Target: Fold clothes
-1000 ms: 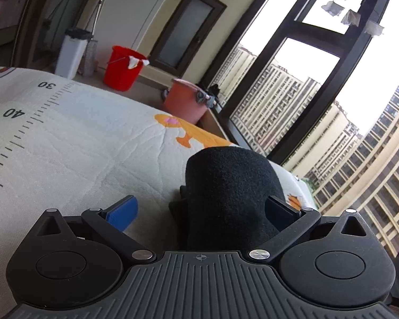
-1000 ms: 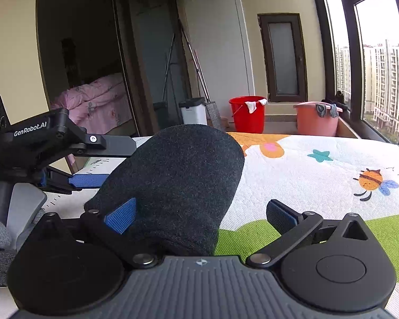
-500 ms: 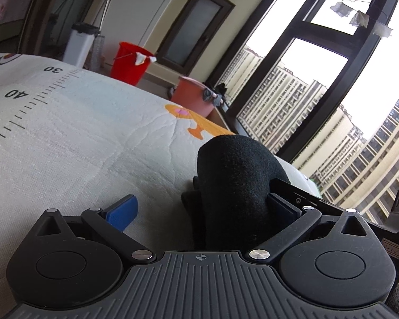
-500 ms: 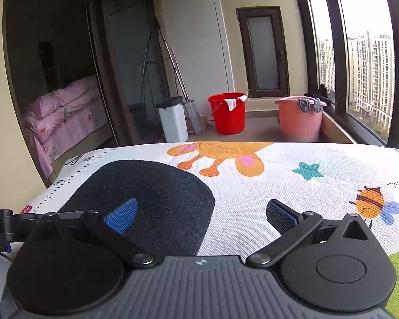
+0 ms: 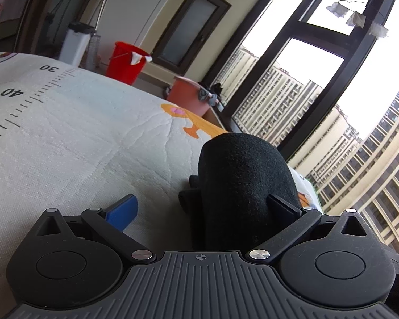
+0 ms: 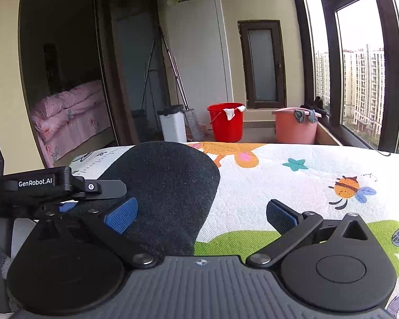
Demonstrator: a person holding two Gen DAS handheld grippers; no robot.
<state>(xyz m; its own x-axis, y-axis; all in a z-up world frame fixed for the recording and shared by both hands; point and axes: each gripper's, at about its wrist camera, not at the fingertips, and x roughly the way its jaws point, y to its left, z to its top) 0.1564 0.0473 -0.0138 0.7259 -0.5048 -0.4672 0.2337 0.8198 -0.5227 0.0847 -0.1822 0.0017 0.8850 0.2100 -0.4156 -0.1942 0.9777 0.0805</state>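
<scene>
Where the left wrist camera looks out, the left gripper (image 5: 200, 206) stands spread, and the rounded black fleece garment (image 5: 246, 186) bulges against its right finger, running forward over the printed quilted mat (image 5: 74, 143). Through the right wrist camera, the right gripper (image 6: 200, 211) is spread too, the garment lying behind its left finger, so the left gripper seems better placed to pinch.

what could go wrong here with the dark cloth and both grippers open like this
1. The dark cloth arches up in a hump, and both the left gripper and right gripper have their jaws wide open, so the fold may spring back or flop sideways.
2. In the right wrist view the grippers sit close together; closing now could knock them.
</scene>
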